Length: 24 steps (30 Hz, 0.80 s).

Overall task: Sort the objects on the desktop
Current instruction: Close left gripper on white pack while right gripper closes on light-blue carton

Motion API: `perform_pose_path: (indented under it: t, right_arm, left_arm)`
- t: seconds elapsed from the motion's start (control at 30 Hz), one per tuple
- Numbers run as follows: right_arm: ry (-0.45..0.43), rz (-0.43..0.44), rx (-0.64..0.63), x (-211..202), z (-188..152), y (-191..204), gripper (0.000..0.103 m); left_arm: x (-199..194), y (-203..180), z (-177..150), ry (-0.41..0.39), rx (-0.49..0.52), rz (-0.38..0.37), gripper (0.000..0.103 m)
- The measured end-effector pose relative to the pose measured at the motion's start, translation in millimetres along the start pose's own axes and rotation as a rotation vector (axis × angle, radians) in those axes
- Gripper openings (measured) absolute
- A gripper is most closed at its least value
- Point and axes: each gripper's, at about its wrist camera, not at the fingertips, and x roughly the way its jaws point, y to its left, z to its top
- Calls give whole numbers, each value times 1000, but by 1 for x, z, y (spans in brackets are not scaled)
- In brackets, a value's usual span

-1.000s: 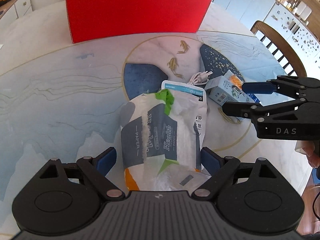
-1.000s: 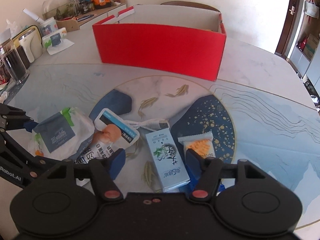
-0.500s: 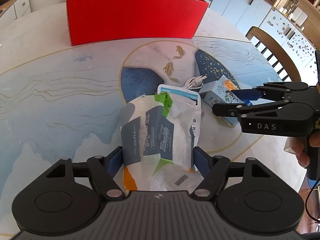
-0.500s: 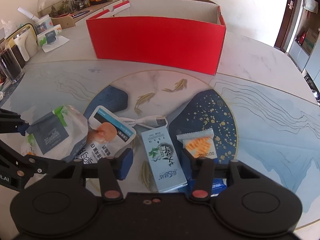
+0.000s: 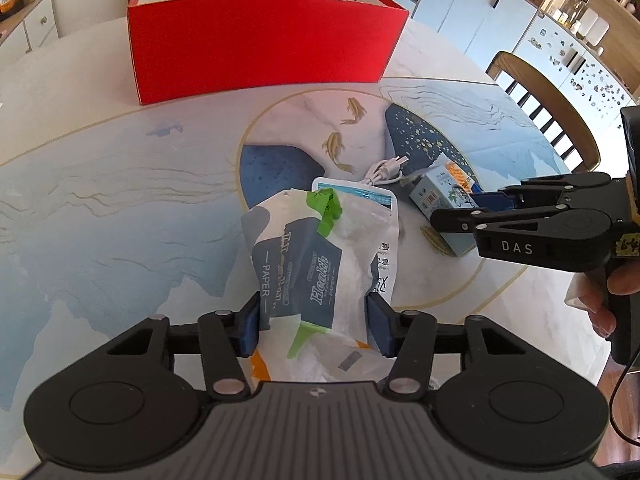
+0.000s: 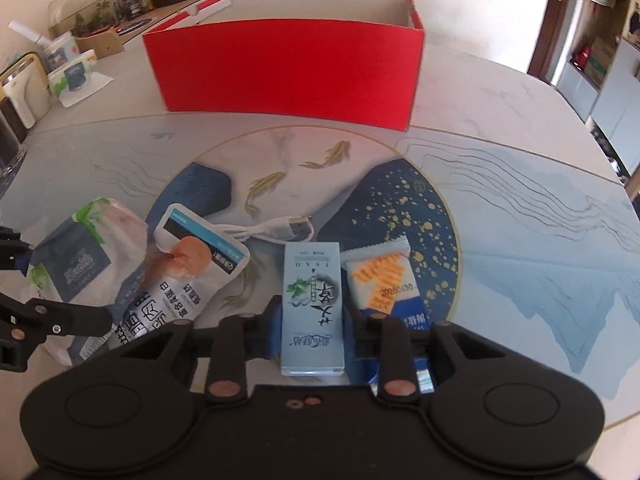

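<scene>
Left tool (image 5: pixel 312 322): pads closed on both sides of the tissue pack (image 5: pixel 304 268), which lies on the desk (image 5: pixel 120 208). Soft, light, crinkly film; likely to squash, so hold mid-body.

Right tool (image 6: pixel 310 326): pads pressed against the carton (image 6: pixel 313 304), flat on the desk. Stiff, light card; long sides suit the grip.

Adjacent: pouch (image 6: pixel 188 280), cable (image 6: pixel 276 230), cracker packet (image 6: pixel 382 280). Beyond: red box (image 6: pixel 288 68).

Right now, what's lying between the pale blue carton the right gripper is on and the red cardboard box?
In the right wrist view, only a coiled white USB cable lies beyond the pale blue carton; past it, bare fish-patterned tabletop runs to the red cardboard box.
</scene>
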Motion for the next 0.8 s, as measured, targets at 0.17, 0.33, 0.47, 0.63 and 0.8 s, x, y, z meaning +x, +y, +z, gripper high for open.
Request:
perform_pose_path:
  t: [0.17, 0.33, 0.47, 0.63, 0.8]
  right_arm:
    - [-9, -6, 7, -5, -2, 3, 28]
    - [-21, 0, 16, -13, -1, 4, 28]
    - [-34, 21, 29, -22, -1, 4, 28]
    - [-53, 28, 55, -35, 4, 4, 28]
    - [-78, 37, 67, -48, 11, 6, 28]
  left_arm:
    - [-6, 0, -1, -24, -1, 0, 47]
    - [-14, 1, 0, -45, -9, 0, 47]
    - [-21, 1, 3, -52, -22, 0, 47]
    - [-29, 0, 7, -67, -43, -2, 47]
    - [-37, -2, 12, -88, -56, -2, 47]
